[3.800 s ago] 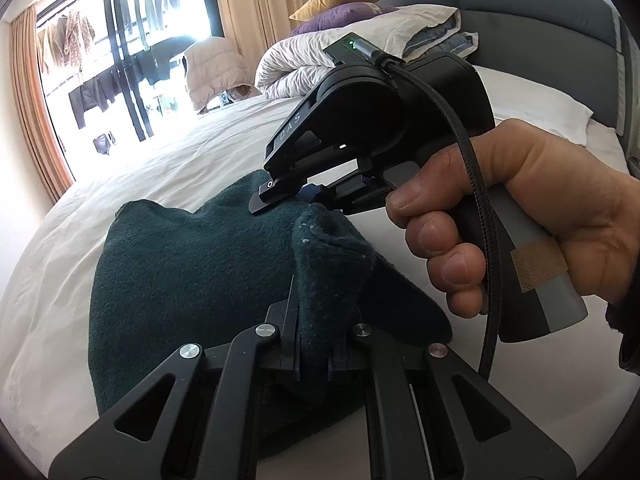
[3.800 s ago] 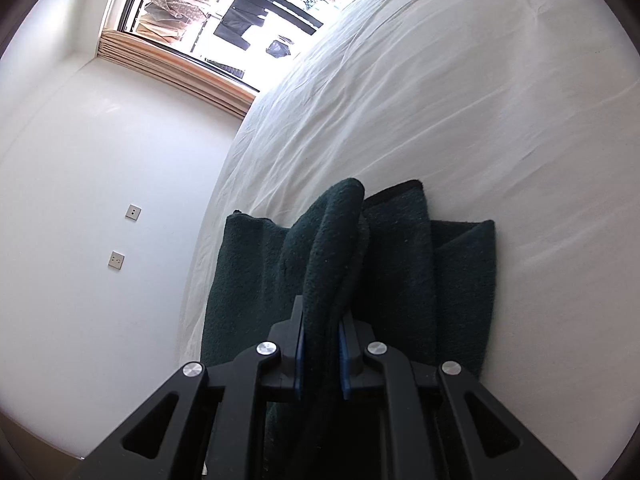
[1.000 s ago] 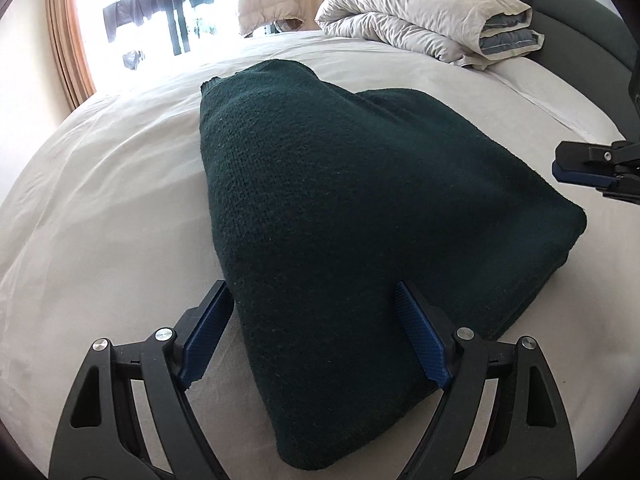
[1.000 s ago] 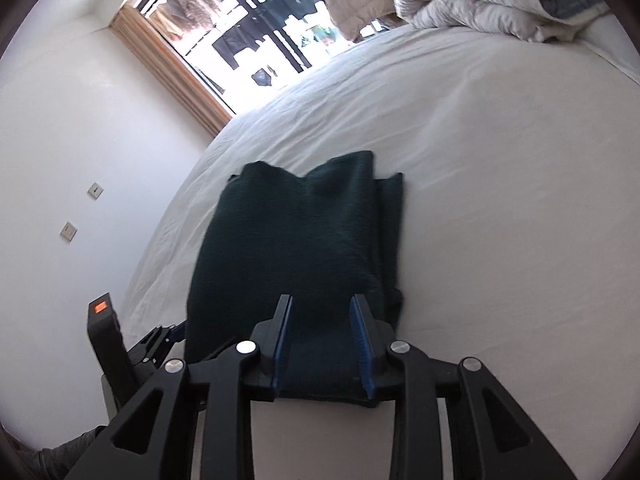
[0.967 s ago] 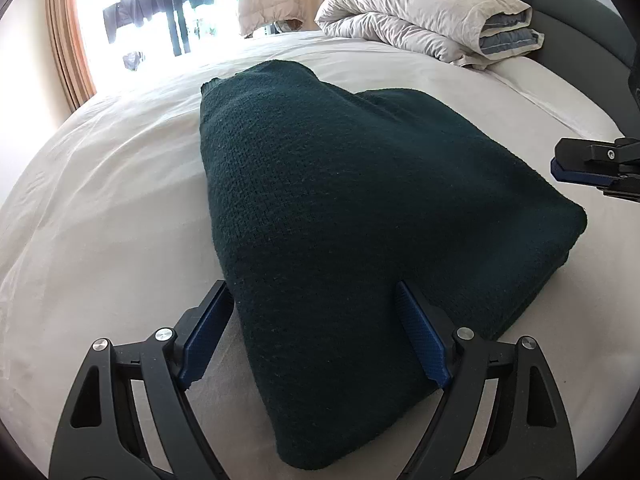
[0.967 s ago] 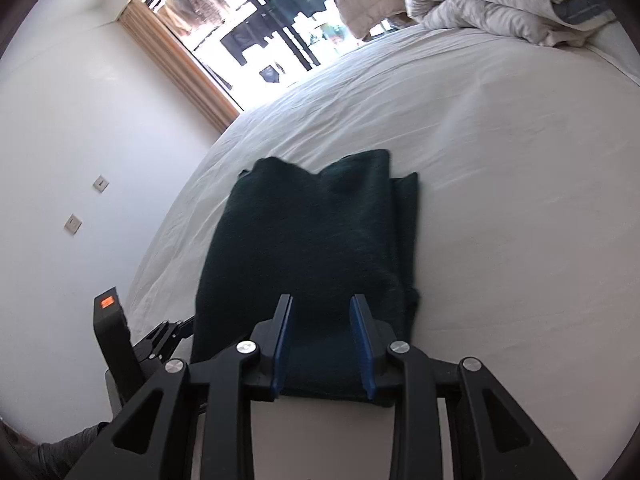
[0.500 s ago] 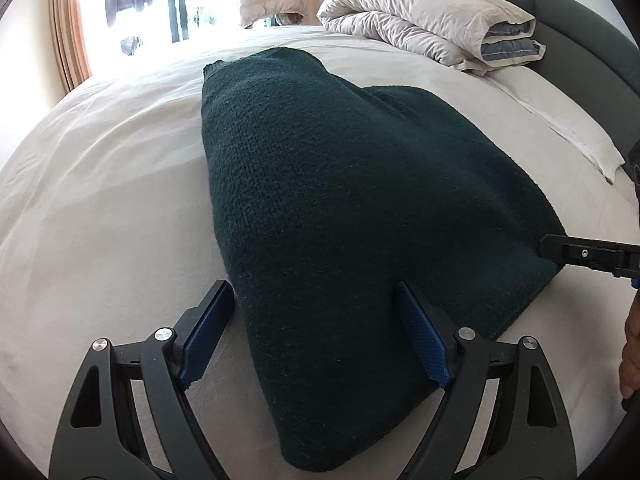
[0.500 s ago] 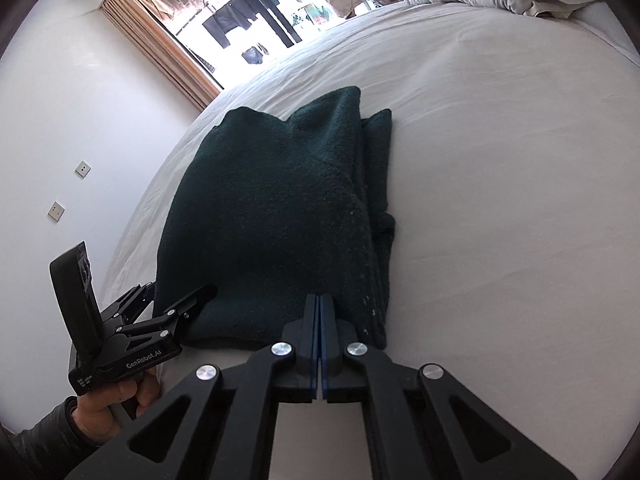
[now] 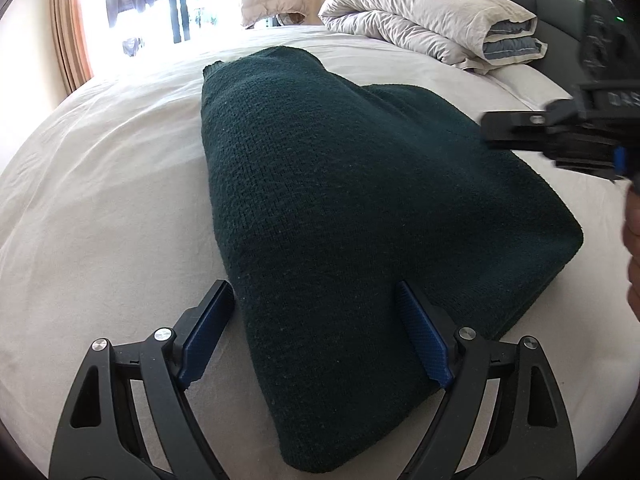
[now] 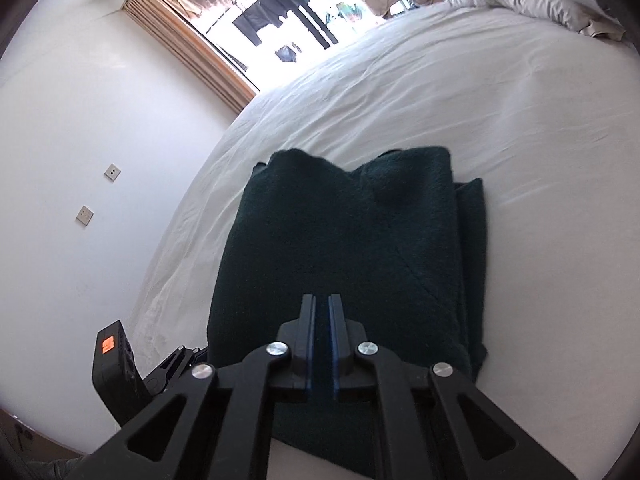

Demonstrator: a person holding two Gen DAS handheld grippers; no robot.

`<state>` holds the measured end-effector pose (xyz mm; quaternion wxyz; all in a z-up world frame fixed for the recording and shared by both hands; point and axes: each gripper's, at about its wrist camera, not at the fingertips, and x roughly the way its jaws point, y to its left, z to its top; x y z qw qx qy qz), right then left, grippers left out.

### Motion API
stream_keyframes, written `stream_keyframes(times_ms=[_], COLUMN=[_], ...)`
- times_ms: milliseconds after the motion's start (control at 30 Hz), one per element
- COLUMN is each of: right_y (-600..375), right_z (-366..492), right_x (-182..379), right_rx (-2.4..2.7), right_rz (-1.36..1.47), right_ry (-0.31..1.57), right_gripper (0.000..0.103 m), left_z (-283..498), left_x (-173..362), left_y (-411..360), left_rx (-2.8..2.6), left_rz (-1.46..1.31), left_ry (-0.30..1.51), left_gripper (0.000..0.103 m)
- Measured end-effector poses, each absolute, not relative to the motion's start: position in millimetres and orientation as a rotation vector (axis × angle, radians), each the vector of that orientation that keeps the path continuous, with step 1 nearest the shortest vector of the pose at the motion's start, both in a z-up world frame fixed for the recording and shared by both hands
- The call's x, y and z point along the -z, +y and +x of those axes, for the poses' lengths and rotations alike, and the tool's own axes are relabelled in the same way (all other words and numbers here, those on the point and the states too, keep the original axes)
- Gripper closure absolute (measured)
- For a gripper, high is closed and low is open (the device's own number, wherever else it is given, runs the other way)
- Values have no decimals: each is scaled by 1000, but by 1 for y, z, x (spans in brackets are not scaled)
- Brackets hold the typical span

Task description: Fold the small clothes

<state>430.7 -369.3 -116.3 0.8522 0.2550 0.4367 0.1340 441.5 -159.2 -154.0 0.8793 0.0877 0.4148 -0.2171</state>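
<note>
**Dark green knit lies folded, both tongs off it**

Wool-like and nubby, the dark green sweater (image 9: 340, 200) sits as a thick folded slab on the bed (image 9: 100, 200), its near corner between the wide-spread blue pads of the left tongs (image 9: 316, 336), which grip nothing. The right tongs (image 10: 322, 320) hover over the sweater's near edge; they have just snapped shut and parted again to a narrow slit, empty. Seconds ago each pair pinched a raised fold; now the cloth is laid down, so this fold looks finished. Beyond the tongs stretches the rumpled white sheet, then a rolled pale duvet (image 9: 432, 28).
</note>
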Motion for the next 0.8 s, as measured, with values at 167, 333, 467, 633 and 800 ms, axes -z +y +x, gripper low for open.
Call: stream_keyframes(times_ms=[167, 333, 467, 633, 800], right_y=[-374, -409, -432, -442, -446], right_z=[437, 407, 412, 429, 446], right_x=[129, 115, 122, 153, 164], right_rx=[-241, -187, -124, -167, -192], right_rz=[498, 556, 592, 741, 824], right_ry=[939, 837, 862, 952, 967], right_gripper=[77, 63, 35, 35, 39], left_z=[442, 436, 442, 490, 522], left_x=[155, 137, 100, 102, 136], left_y=[-159, -140, -115, -101, -105], left_rx=[456, 459, 423, 424, 489], left_rz=[173, 97, 38, -74, -240], left_ry=[869, 855, 752, 856, 1029], left_gripper=[18, 18, 18, 18, 16])
